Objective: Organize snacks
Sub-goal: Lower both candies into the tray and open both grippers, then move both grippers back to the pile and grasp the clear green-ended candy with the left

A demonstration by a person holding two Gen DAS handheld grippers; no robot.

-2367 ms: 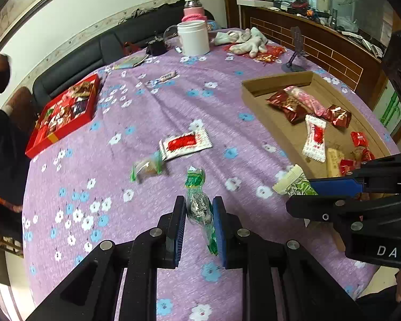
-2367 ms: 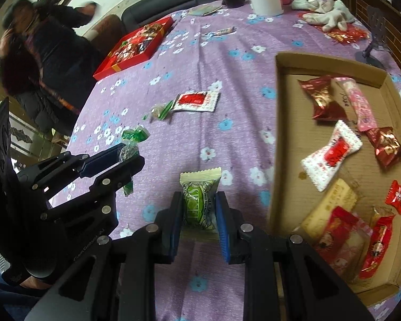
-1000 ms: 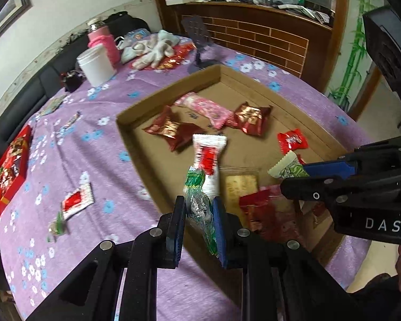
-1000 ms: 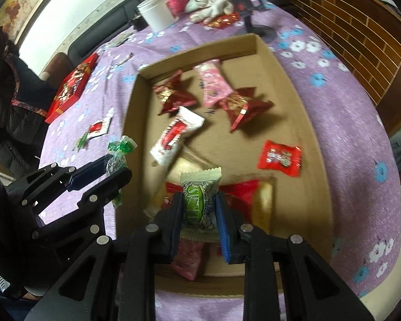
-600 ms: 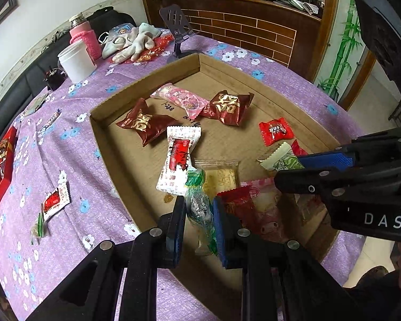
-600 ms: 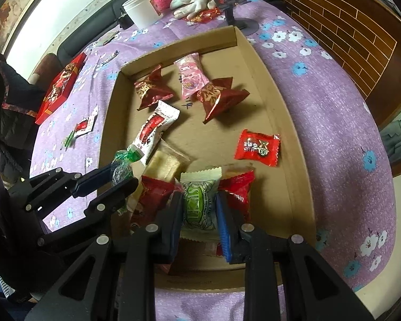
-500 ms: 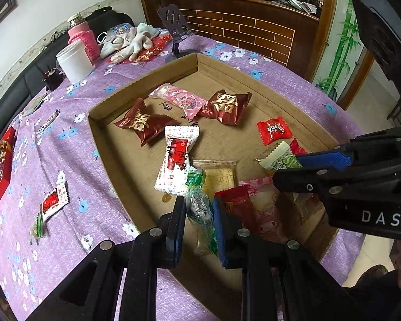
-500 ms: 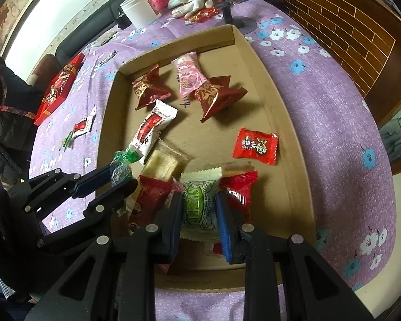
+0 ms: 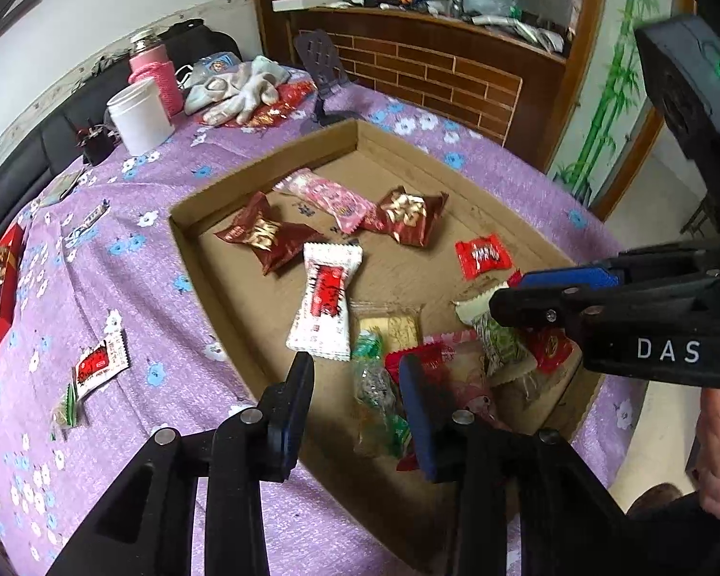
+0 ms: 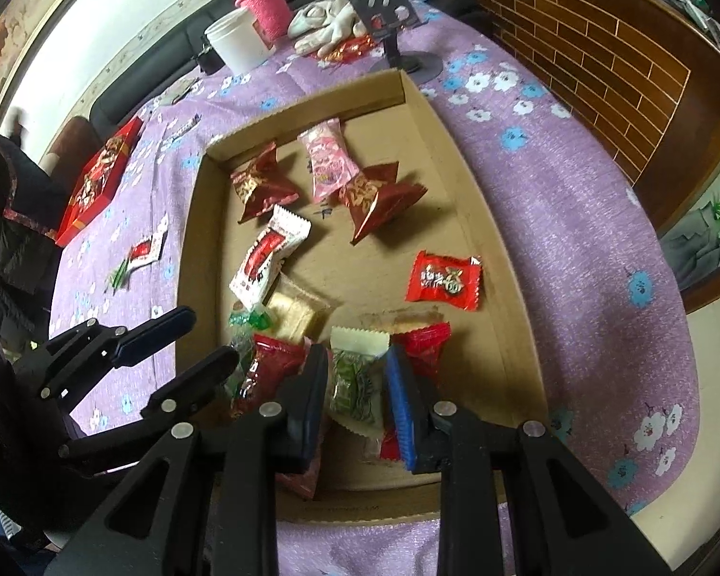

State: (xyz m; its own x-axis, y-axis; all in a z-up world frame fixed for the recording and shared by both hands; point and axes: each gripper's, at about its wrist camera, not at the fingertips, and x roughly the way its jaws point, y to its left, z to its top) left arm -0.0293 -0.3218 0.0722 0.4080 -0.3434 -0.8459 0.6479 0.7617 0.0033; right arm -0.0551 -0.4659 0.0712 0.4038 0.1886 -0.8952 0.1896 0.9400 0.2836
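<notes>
My left gripper (image 9: 355,398) fingers just parted off the light, crinkly green candy (image 9: 377,386); right gripper (image 10: 355,384) fingers clamp the soft green packet (image 10: 355,379) mid-body.

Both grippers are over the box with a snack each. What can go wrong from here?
1. The left gripper has just been opening; the clear green-ended candy between its jaws may catch on the right-hand pad instead of dropping.
2. The right gripper is shut on the green packet over the heap at the near end of the cardboard box; released there, it could slide off.
3. The grippers sit close together; they may bump.
</notes>
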